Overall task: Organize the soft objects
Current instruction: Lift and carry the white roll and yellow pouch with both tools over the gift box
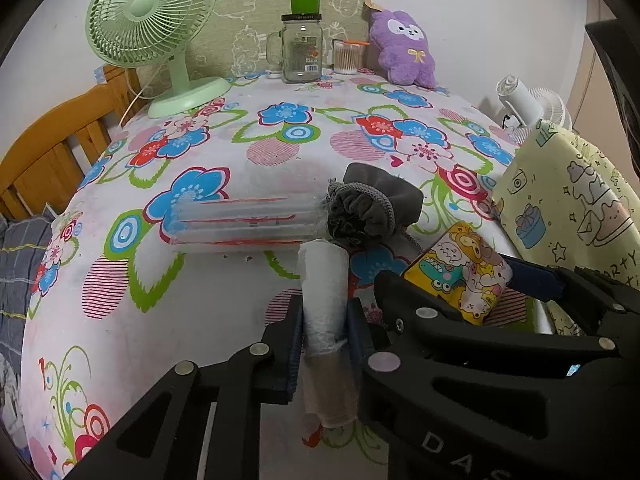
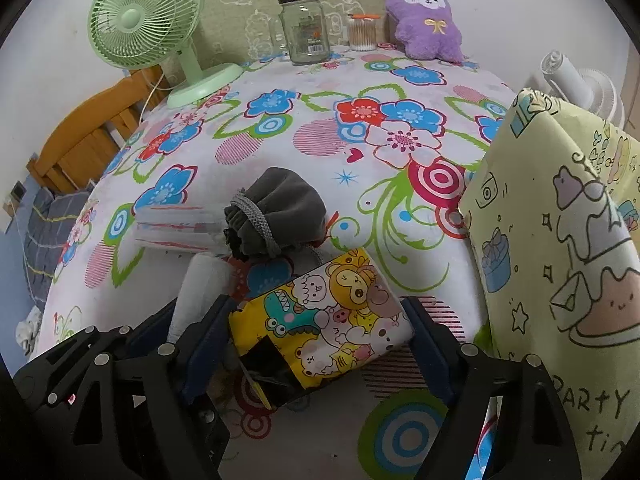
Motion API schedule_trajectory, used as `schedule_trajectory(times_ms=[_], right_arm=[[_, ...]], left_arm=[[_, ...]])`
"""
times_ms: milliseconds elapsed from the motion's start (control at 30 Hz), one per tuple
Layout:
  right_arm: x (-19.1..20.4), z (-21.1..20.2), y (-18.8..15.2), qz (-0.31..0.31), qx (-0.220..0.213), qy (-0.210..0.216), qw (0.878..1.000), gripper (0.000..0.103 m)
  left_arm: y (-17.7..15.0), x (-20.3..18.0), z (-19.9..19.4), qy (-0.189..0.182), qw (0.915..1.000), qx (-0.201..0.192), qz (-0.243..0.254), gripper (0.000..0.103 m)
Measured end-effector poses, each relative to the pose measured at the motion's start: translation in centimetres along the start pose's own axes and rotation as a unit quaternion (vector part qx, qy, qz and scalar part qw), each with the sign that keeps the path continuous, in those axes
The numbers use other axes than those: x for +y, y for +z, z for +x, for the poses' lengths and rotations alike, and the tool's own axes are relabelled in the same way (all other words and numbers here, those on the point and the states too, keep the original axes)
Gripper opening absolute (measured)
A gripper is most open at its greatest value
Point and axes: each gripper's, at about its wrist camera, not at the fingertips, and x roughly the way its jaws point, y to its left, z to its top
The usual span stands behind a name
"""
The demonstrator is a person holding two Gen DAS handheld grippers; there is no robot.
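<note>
In the left wrist view my left gripper (image 1: pixel 325 320) is shut on a white roll (image 1: pixel 323 280), with both blue pads pressed on its sides just above the flowered cloth. The roll (image 2: pixel 196 296) also shows at lower left in the right wrist view. My right gripper (image 2: pixel 320 320) stands wide around a yellow cartoon tissue packet (image 2: pixel 332 312). Its pads sit at the packet's two ends, and I cannot see them squeezing it. The packet (image 1: pixel 460 280) lies right of the roll. A grey drawstring pouch (image 1: pixel 368 208) (image 2: pixel 276 216) rests just behind both.
A clear plastic sleeve (image 1: pixel 244 220) lies left of the pouch. A pale yellow cartoon fabric bin (image 2: pixel 560 240) stands at the right. At the back are a green fan (image 1: pixel 152 20), a glass jar (image 1: pixel 302 52), a swab pot (image 1: pixel 348 56) and a purple plush (image 1: pixel 402 48).
</note>
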Motion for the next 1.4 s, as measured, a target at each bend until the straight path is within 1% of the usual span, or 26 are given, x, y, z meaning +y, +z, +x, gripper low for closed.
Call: schedule_trajectory(times_ms=[433,767,1133,1400], right_arm=[[0.2,-2.5,0.2,-0.004,-0.025,0.002,1.0,0.085],[0.3,-5.7,0.7,-0.006,-0.059,0.008,0.998,0.085],[0.8,-9.6,1.2,-0.013,-0.104,-0.005,0.994,0.085],[0.2,-12.8,1.7,-0.016,-0.138,-0.003,0.99,0.085]], left_arm=[[0.6,-0.4,-2.3,0.001,0.9998,-0.02,-0.003,0.019],[1.3,-0.9,-5.3,0.002,0.9987,-0.052,-0.002,0.019],[2.3,-1.5,-8.4,-0.008,0.9962,-0.086,0.003,0.019],[3.0,-2.9,-11.3,-0.002,0.9924,-0.122,0.008,0.019]])
